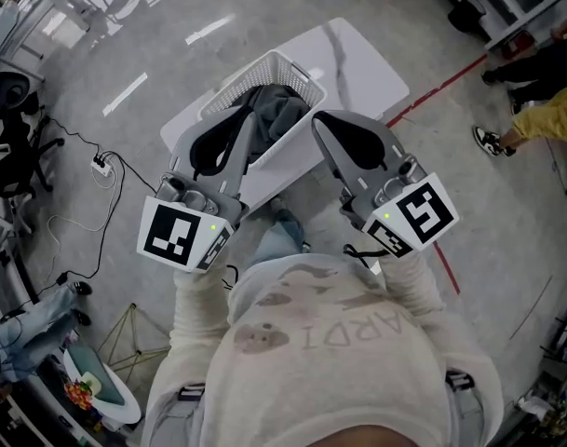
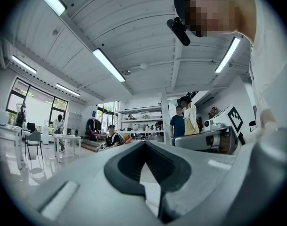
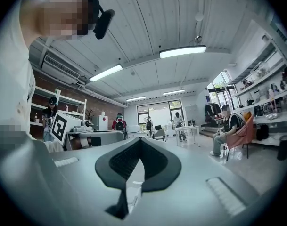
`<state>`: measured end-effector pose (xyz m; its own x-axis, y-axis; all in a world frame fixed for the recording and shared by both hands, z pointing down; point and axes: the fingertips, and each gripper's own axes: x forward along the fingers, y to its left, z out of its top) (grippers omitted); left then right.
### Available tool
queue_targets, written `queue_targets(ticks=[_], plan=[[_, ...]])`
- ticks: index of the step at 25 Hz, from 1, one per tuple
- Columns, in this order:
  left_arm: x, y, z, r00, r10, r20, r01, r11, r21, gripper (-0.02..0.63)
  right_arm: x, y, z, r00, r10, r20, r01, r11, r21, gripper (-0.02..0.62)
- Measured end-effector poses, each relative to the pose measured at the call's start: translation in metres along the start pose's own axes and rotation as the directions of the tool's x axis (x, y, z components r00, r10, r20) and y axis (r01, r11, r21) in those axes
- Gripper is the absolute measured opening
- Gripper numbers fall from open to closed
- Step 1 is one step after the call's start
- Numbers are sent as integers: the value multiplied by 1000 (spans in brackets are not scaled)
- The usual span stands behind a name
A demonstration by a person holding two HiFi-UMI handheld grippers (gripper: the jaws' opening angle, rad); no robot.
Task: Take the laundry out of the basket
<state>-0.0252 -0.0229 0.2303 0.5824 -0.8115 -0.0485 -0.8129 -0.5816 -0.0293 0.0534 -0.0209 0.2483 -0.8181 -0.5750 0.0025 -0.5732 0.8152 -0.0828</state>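
We find the left claw point(image 2: 144, 143) pressed together at the tips, with only a narrow slit behind the pads and nothing held in it; the right claw point(image 3: 140, 139) is likewise closed and holds nothing. From the head view, both claws sit above the near side of the white basket point(image 1: 281, 64), left claw point(image 1: 246, 113) and right claw point(image 1: 317, 119) angled toward each other over it; we cannot tell from there whether either tip touches the cloth. The laundry point(image 1: 281, 110), a dark grey heap, lies inside the basket between the two claws; the basket stands on a white worktop point(image 1: 362, 63). Only the head view shows basket, laundry and worktop; the two gripper views look out across the room and up at the ceiling, showing strip lights point(image 3: 182, 51) and seated and standing people; each also catches the other gripper's marker cube point(image 2: 235, 119). The basket's long axis appears to run from lower left to upper right in the head view, its open top facing up.
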Motion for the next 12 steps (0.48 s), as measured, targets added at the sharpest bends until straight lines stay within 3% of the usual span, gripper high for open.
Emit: queue_targets(ticks=[12], plan=[[38, 85, -7, 999, 46, 19, -45, 999, -27, 0, 90, -46, 14, 999, 37, -21, -38, 999, -35, 28]])
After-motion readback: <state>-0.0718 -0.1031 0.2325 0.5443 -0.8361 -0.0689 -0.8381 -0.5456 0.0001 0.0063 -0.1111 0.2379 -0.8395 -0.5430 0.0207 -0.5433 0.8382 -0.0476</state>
